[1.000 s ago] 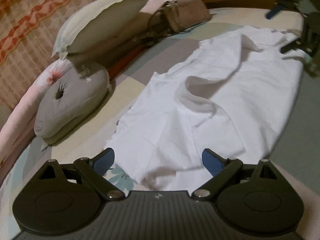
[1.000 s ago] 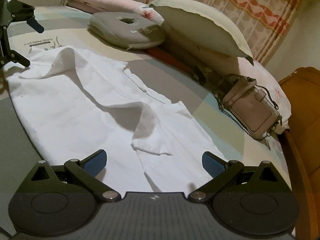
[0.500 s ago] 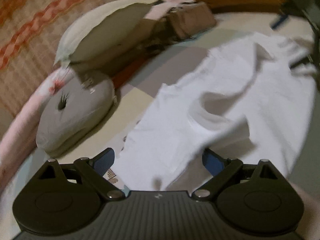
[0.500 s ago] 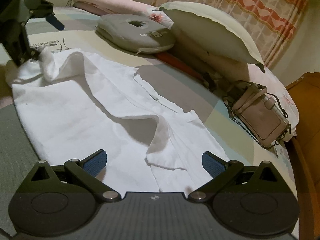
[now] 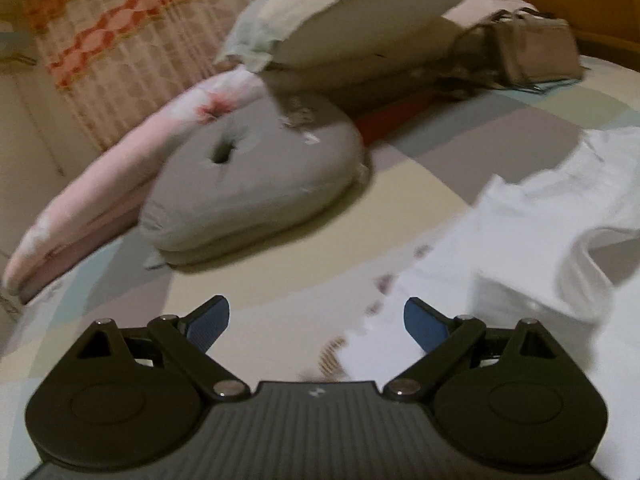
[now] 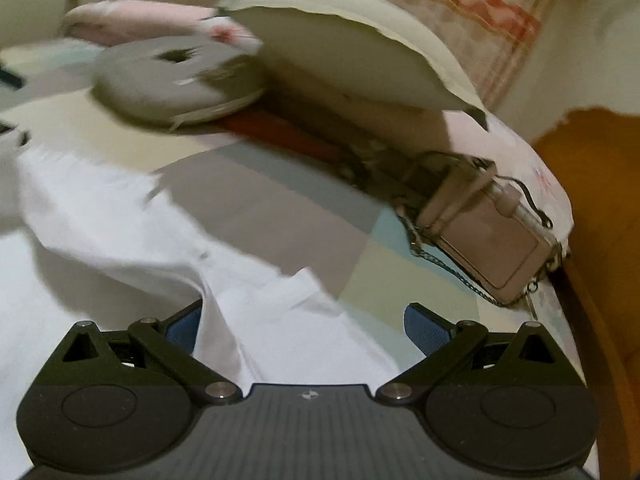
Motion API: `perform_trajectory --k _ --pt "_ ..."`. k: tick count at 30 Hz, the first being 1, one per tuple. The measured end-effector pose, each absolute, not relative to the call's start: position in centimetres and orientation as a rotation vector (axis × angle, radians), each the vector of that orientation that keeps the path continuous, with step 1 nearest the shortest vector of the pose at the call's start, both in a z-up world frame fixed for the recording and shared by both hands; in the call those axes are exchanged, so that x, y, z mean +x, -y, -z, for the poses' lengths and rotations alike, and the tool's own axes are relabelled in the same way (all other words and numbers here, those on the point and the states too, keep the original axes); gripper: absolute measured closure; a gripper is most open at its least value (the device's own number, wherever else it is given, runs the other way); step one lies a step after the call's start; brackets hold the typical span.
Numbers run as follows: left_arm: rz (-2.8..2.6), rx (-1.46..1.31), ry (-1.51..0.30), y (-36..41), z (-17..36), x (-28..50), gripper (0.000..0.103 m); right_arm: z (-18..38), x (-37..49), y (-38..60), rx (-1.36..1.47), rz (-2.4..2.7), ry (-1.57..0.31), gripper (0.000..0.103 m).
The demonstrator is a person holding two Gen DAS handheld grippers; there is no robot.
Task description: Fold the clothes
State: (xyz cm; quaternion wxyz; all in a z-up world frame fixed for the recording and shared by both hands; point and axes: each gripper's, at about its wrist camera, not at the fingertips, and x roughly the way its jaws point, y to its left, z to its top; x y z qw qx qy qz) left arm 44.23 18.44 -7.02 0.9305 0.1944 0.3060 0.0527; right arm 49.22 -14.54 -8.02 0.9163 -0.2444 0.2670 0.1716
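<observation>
The left gripper [image 5: 316, 322] hangs with its blue-padded jaws spread wide and nothing between them, over a bare cream patch of the patchwork bedspread [image 5: 400, 184]; the ragged near edge of a white garment [image 5: 532, 256] lies just beside its right pad. The right gripper [image 6: 304, 322] is likewise wide apart, low over the same white garment [image 6: 120, 232], a raised fold of which lies against its left pad while the cloth's corner reaches in between the jaws, ungripped. The garment sprawls rumpled across the bed's near side, blurred in both views. Beyond it sits a flat grey cushion [image 5: 256, 188] with a hole at its centre, touching a pink floral roll [image 5: 120, 184] behind. A large cream pillow [image 6: 344, 56] leans over the cushion's far edge. A taupe handbag [image 6: 488, 236] with a chain strap lies near an orange wooden bed frame [image 6: 604, 200]; a patterned orange-and-cream curtain [image 5: 120, 36] closes the background
</observation>
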Motion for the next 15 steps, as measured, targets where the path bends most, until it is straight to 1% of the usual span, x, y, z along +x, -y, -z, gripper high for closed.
perform_trajectory --k 4,7,10,15 --pt "-0.11 0.354 -0.593 -18.6 5.4 43.9 0.009 8.0 52.2 14.8 -0.447 -0.32 -0.613 0.0" --pt "-0.059 0.374 -0.573 -18.0 4.6 42.4 0.009 7.9 52.5 15.2 -0.437 -0.321 -0.633 0.0" --pt "-0.001 0.409 -0.588 -17.3 5.0 40.6 0.009 6.5 50.8 16.2 -0.391 -0.36 -0.593 0.0" --pt "0.089 0.374 -0.632 -16.5 6.7 39.3 0.009 4.9 47.0 18.4 -0.355 -0.432 -0.561 0.0"
